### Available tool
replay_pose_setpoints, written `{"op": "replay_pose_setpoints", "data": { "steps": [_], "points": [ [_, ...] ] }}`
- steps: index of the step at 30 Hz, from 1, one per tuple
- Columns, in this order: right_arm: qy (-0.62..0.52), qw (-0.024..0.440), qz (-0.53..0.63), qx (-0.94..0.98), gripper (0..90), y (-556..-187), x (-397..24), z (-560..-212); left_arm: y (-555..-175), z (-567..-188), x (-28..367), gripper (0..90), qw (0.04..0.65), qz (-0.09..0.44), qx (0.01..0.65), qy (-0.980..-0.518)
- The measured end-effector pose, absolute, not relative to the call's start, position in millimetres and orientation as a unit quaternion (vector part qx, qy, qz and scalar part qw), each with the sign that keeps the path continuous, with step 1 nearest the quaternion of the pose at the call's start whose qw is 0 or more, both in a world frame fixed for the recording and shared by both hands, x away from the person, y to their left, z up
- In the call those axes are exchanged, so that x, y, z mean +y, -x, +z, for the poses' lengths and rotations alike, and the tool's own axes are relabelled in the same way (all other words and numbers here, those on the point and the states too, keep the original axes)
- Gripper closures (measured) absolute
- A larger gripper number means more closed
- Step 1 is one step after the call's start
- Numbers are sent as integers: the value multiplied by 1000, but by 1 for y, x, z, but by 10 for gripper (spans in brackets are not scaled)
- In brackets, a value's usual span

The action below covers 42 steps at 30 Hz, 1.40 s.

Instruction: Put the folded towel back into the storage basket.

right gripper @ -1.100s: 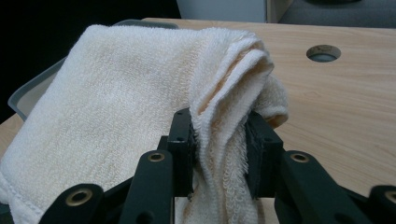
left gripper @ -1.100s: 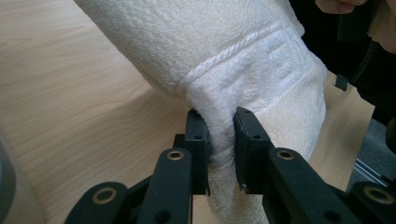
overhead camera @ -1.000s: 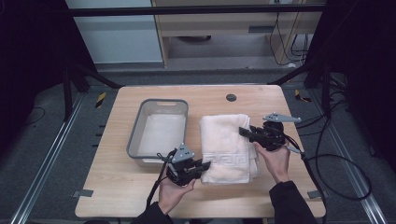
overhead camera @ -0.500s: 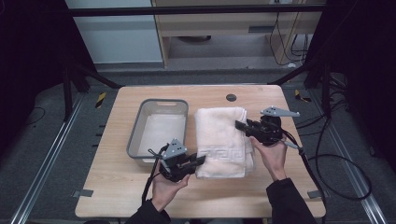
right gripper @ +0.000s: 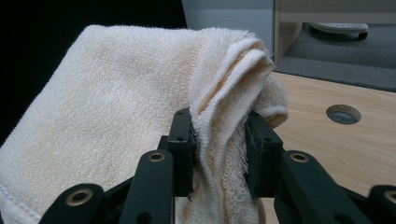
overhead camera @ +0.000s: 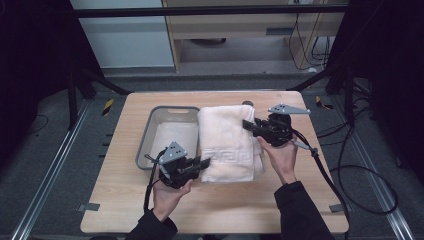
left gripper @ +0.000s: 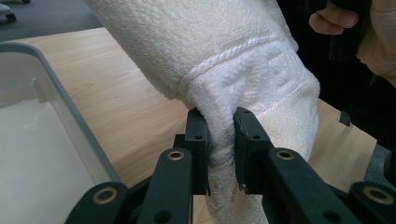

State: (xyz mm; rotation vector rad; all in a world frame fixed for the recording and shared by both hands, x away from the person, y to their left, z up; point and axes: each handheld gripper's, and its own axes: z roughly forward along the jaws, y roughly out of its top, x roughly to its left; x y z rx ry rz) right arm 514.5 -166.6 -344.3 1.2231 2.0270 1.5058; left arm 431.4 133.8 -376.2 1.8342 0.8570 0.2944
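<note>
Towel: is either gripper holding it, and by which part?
Both. The left gripper pinches the towel's near patterned end; the right gripper pinches its far folded edge.

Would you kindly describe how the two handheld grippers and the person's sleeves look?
Both the left gripper and right gripper are black, with two flat bolted jaws, a grey three-cornered plate on top and a trailing black cable. The person wears dark long sleeves.

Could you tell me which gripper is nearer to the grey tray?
Left. The left gripper grips the towel beside the grey tray; the right gripper grips the towel's far end, farther off.
</note>
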Motion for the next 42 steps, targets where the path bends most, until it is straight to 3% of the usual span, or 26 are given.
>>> {"op": "replay_pose_setpoints", "data": {
  "steps": [42],
  "points": [
    [-398, 187, 536, 720, 677, -538, -92, -305, -440, -351, 198, 771, 534, 170, 399, -726]
  ]
}}
